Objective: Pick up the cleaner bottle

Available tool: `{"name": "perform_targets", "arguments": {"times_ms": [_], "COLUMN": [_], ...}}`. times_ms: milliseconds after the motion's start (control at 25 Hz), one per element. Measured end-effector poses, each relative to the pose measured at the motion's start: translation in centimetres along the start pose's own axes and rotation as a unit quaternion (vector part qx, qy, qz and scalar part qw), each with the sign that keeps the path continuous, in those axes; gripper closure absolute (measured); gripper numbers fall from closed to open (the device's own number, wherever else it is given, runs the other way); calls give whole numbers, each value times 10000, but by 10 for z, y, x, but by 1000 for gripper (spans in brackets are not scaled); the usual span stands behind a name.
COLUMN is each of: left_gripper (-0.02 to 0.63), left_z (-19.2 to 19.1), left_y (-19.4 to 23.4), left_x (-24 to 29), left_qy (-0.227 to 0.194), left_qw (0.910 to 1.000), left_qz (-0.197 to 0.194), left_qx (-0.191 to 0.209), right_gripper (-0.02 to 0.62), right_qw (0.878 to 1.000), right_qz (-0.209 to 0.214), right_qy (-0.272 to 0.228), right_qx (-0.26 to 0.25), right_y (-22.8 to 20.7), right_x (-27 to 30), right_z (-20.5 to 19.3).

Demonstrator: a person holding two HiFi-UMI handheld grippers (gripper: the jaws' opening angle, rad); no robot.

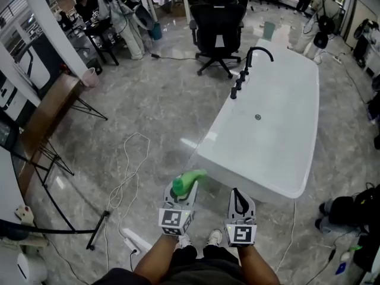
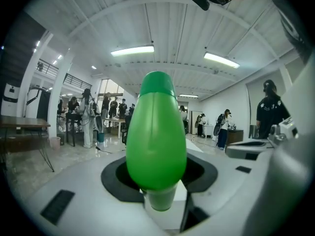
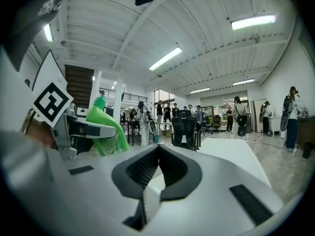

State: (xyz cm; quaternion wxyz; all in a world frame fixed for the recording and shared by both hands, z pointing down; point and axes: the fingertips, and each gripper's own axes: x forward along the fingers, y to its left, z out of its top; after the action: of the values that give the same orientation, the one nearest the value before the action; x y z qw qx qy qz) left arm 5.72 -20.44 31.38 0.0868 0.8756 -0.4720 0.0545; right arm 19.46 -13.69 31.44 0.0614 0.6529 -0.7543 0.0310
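Bottle in the clamp! The green cleaner bottle (image 1: 189,180) sits low in the head view, just left of centre, held clear of the floor by the left gripper (image 1: 183,190). Any writing? The right gripper view shows a label on the bottle's (image 3: 106,129) side, at the left of the frame, but the print is too small to read. The only other print is the black-and-white square markers on the two cubes. In the left gripper view the bottle (image 2: 156,132) fills the middle, with the jaws spread wide and pressed on its body. The right gripper (image 1: 238,196) is alongside at lower centre-right, not touching the bottle. Its own view shows the jaws (image 3: 158,151) closed tip to tip with nothing between them. Beyond both, a white bathtub (image 1: 279,159) runs up the right half.
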Motion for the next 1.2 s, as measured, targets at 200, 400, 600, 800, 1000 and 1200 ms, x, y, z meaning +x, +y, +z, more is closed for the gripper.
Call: {"name": "perform_targets", "arguments": {"times_ms": [200,400,600,800,1000,1200], "left_gripper": [417,417,417,417,418,418], "left_z": [33,51,57,68,70,72], "left_y": [-40,-75,-96,-111,-125,-121], "left_x": [8,17,7,-4,-6,-8], "left_qy": [-136,-56,-37,-72,-35,-1], "left_qw": [9990,9941,9865,9826,9778,9764], "left_qz": [-429,-1064,-1597,-1830,-2054,-2112], "left_qx": [77,199,349,299,405,447], "right_gripper": [578,578,578,578,578,580], "right_qw": [9976,9913,9816,9767,9737,9720], "right_qz": [-666,-1304,-1899,-2123,-2262,-2340], "right_qy": [-179,-185,-178,-273,-153,-122], "right_qx": [-52,-5,6,-144,-221,-167], "right_y": [-53,-87,-97,-96,-92,-85], "right_x": [-27,-59,-99,-118,-128,-124], "right_z": [36,53,60,80,80,80]}}
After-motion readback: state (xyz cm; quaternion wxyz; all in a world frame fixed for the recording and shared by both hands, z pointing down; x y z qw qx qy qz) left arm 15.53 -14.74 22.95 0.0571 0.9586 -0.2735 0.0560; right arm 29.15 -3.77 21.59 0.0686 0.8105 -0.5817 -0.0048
